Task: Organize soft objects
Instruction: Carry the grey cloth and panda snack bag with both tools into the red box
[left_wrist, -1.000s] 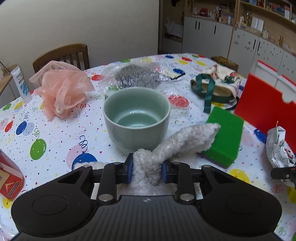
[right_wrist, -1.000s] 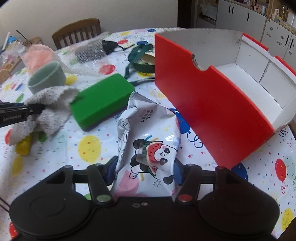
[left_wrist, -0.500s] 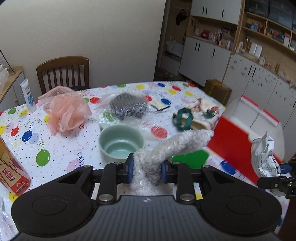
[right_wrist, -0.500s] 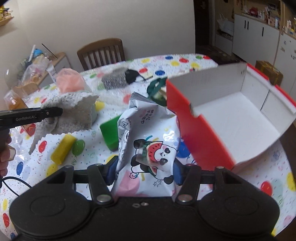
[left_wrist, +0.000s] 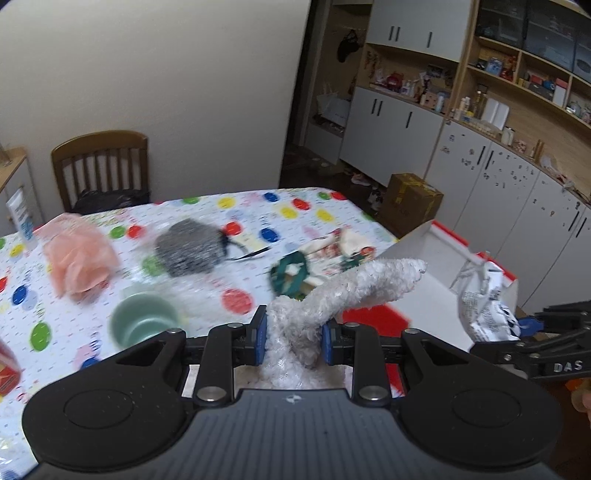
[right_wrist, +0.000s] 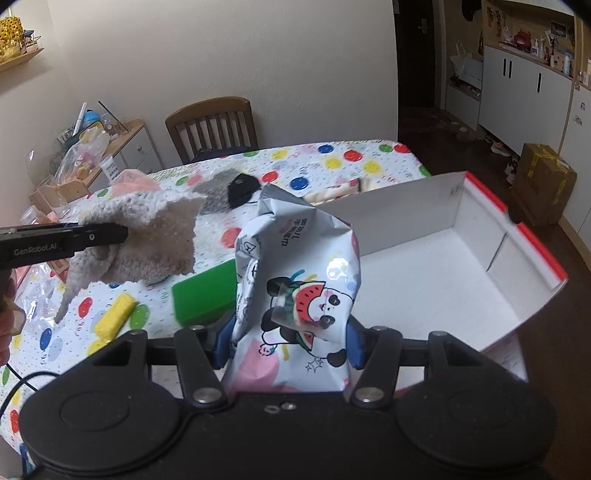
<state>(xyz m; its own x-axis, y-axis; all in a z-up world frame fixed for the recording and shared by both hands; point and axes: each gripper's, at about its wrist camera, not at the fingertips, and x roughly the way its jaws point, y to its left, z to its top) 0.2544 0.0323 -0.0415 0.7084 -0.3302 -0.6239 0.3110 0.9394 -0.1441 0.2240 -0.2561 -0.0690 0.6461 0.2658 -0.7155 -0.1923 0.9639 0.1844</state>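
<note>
— What's in your left tool (left_wrist: 291, 341)?

— It's clamped on the cloth (left_wrist: 343, 291), a fluffy white one. The cloth hangs in the air above the bench (left_wrist: 243, 221), its free end sticking out toward the box (left_wrist: 424, 291).

— And your right tool (right_wrist: 289, 343)?

— Closed on the packet (right_wrist: 295, 295), the one with the panda and watermelon print. I hold it upright, off the bench, just beside the open box (right_wrist: 436, 266).

— What lies below?

— A green sponge (right_wrist: 203, 295), a yellow one (right_wrist: 112, 320), a bowl (left_wrist: 142, 321), a pink pouf (left_wrist: 79, 258).
</note>
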